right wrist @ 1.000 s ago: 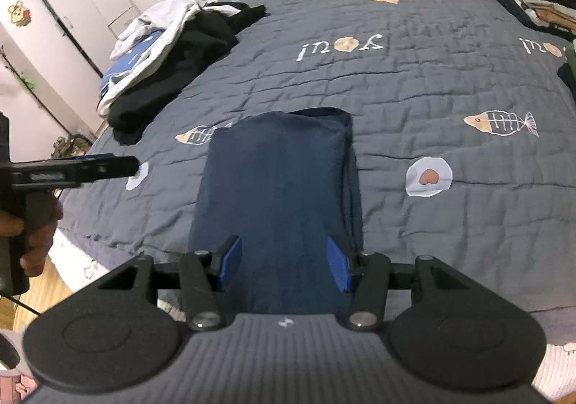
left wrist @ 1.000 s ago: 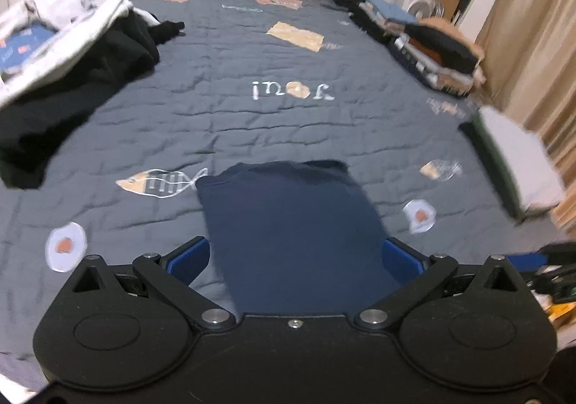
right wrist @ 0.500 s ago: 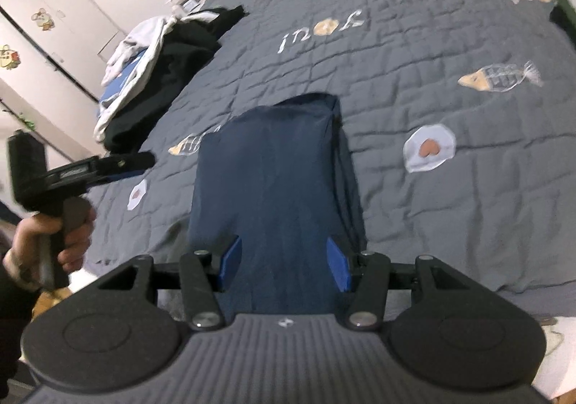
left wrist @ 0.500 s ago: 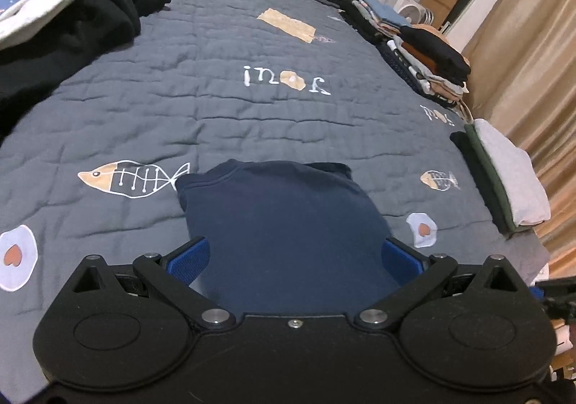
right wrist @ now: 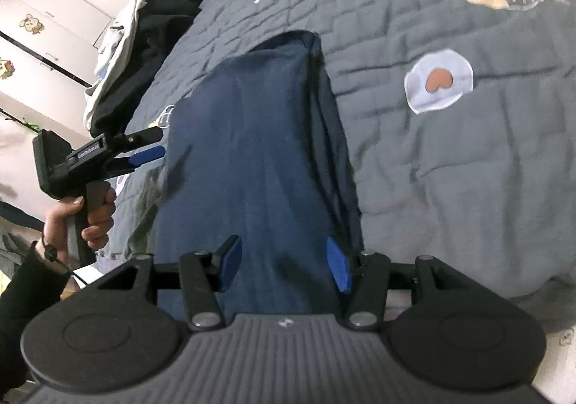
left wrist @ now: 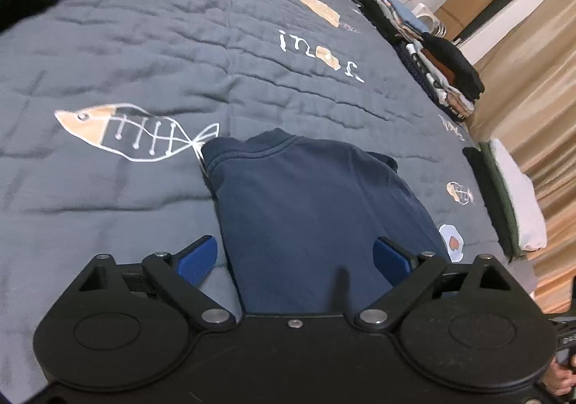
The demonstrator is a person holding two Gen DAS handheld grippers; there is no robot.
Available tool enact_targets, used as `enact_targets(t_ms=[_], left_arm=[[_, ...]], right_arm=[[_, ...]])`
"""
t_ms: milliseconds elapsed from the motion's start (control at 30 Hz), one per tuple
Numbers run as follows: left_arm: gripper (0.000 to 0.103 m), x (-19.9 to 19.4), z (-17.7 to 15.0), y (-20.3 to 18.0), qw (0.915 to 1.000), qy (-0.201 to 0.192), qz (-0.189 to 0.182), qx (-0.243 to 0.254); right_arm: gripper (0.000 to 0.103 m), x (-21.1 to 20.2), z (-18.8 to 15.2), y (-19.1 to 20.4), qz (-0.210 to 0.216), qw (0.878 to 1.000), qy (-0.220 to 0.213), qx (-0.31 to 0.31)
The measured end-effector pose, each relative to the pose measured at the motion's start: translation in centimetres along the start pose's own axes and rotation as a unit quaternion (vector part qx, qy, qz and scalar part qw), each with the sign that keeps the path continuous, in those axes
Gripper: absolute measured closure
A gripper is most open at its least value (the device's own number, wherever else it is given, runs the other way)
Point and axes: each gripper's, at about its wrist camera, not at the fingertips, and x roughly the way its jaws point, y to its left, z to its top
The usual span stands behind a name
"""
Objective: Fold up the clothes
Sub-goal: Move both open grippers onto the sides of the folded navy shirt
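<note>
1. While the left gripper (left wrist: 294,256) hovers with jaws spread wide and holding nothing, the navy garment (left wrist: 309,209) lies folded lengthwise on the grey quilt (left wrist: 144,54), beside a fish print (left wrist: 133,132).
2. Seen from the right wrist, the right gripper (right wrist: 284,263) is also spread and unladen over the garment's near end (right wrist: 259,159); the left gripper (right wrist: 144,152) hangs beside its edge.

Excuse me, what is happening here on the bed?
A person is folding clothes with a pair of hand-held tongs in each hand. A navy shirt lies on the grey quilt, already folded into a long narrow strip. The left tongs and the right tongs are both open at its near end, and neither grips the cloth. Folded stacks sit along one side, an unsorted pile on the other.
</note>
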Motion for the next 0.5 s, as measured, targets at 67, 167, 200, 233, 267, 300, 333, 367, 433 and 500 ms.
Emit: enact_targets(t_ms=[67, 167, 200, 233, 267, 300, 333, 367, 433, 500], left_arm=[[0.015, 0.7, -0.1, 0.6, 0.9999, 0.002, -0.014, -0.005], [0.015, 1.6, 0.0, 1.6, 0.9992, 0.003, -0.037, -0.018], [0.014, 2.0, 0.0, 1.9, 0.9987, 0.005, -0.044, -0.023], [0.013, 2.4, 0.1, 2.2, 0.9983, 0.005, -0.050, -0.028], [0.012, 2.7, 0.1, 2.5, 0.9979, 0.004, -0.056, -0.033], [0.012, 2.8, 0.2, 2.7, 0.9974, 0.003, -0.062, -0.036], [0.009, 2.9, 0.3, 2.9, 0.9969, 0.003, -0.069, -0.038], [0.006, 3.1, 0.4, 3.0, 0.9965, 0.004, -0.074, -0.038], [0.003, 3.4, 0.5, 3.0, 0.9961, 0.007, -0.081, -0.035], [0.001, 3.6, 0.6, 2.8, 0.9963, 0.010, -0.082, -0.024]], right_arm=[[0.051, 0.6, 0.1, -1.0, 0.007, 1.000, 0.004, 0.011], [0.051, 1.6, 0.3, -2.2, 0.021, 1.000, 0.016, 0.016], [0.051, 2.0, 0.3, -2.6, 0.026, 0.999, 0.018, 0.016], [0.051, 2.3, 0.4, -2.9, 0.032, 0.999, 0.022, 0.017], [0.051, 2.4, 0.4, -3.2, 0.038, 0.999, 0.026, 0.020], [0.051, 2.5, 0.5, -3.5, 0.045, 0.998, 0.028, 0.023], [0.051, 2.5, 0.6, -3.7, 0.052, 0.998, 0.030, 0.022], [0.051, 2.4, 0.6, -3.8, 0.056, 0.998, 0.034, 0.019], [0.050, 2.1, 0.8, -4.0, 0.063, 0.997, 0.041, 0.015], [0.047, 2.2, 0.8, -4.5, 0.073, 0.996, 0.045, 0.016]])
